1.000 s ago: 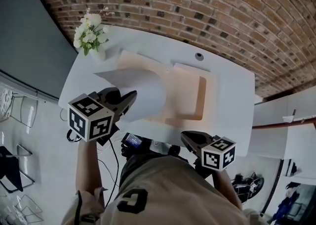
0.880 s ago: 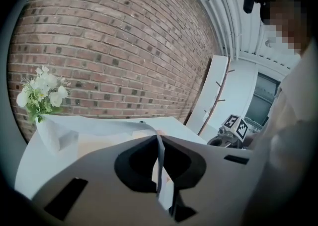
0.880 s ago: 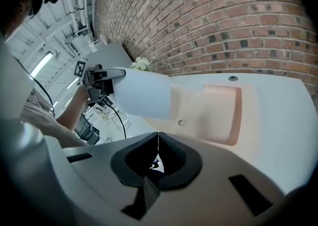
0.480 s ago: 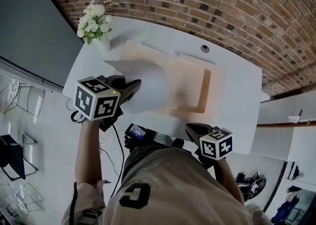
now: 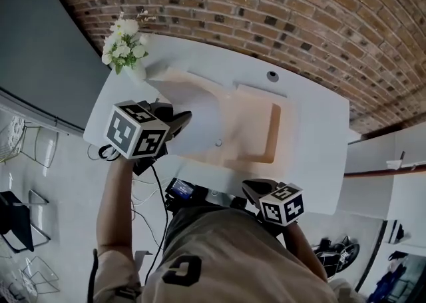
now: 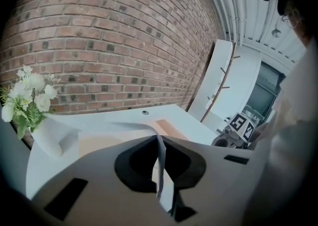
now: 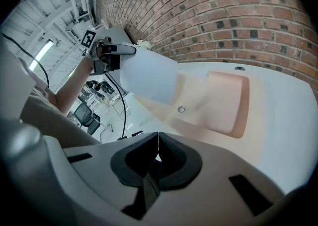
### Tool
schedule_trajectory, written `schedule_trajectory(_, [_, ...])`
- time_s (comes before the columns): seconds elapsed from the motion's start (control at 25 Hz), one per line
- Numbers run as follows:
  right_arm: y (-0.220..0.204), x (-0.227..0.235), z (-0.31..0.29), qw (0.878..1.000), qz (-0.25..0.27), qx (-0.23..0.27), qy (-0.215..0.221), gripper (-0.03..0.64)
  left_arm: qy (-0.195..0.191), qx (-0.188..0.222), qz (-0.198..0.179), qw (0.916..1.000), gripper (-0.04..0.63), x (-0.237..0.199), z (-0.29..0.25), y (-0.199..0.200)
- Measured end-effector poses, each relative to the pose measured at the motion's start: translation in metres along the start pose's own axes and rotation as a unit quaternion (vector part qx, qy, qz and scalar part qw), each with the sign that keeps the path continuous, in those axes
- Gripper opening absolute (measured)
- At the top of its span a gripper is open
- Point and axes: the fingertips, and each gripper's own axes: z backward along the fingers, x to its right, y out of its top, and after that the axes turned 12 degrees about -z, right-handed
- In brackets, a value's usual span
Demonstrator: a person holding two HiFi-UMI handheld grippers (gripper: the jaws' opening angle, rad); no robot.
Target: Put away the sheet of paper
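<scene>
One sheet of paper (image 5: 200, 112) is held curled over the left part of the pink folder (image 5: 256, 128), which lies on the white desk (image 5: 319, 128). The paper's near edge is pinched in the left gripper (image 5: 178, 120), jaws clamped on it. The right gripper (image 5: 255, 190) is closed w/ nothing btwn its jaws, low by the desk's near edge. Step is prob. feeding the sheet into the folder: firm pinch, free edge down first, flat & slow so it doesn't buckle. Right gripper could pin the folder.
</scene>
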Motion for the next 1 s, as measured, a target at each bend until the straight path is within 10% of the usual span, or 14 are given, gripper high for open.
schedule_trajectory(0.4, [0.004, -0.004, 0.0, 1.0, -0.002, 0.003, -0.005, 0.023, -0.123, 0.037, 0.116, 0.985, 0.014, -0.011, -0.015, -0.016])
schedule_trajectory(0.8, [0.005, -0.005, -0.005, 1.0, -0.004, -0.006, -0.006, 0.023, -0.085, -0.054, 0.051, 0.9937, 0.014, -0.033, -0.035, -0.044])
schedule_trajectory(1.0, [0.007, -0.003, -0.007, 1.0, -0.009, -0.007, -0.007, 0.023, -0.112, -0.037, 0.067, 0.9908, 0.014, -0.032, -0.038, -0.034])
